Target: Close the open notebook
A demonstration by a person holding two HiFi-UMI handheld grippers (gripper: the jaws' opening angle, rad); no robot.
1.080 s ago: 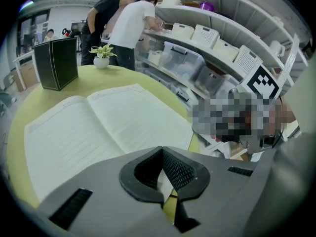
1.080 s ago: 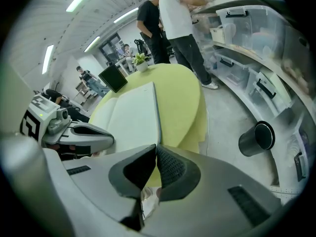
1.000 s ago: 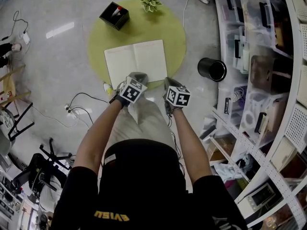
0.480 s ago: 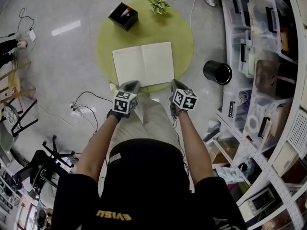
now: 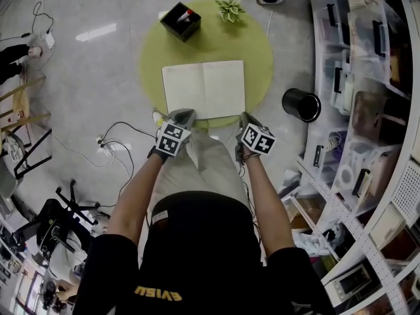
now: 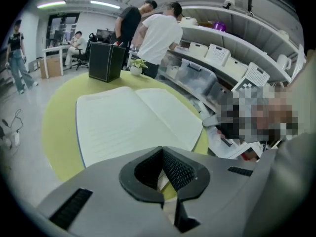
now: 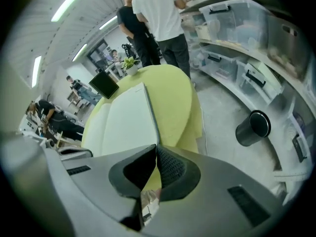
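A glossy grey floor is flanked by curved white shelves packed with clear boxes; ceiling strip lights are lit.

The left gripper fills the lower frame, its jaw tips together with nothing between them; just above it the open notebook lies flat on a round yellow-green table; a black box and a small plant stand at the table's far edge, upper centre-left; shelves cross the upper right.

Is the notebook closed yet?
No, open: both pages of the notebook lie flat and spread on the table.
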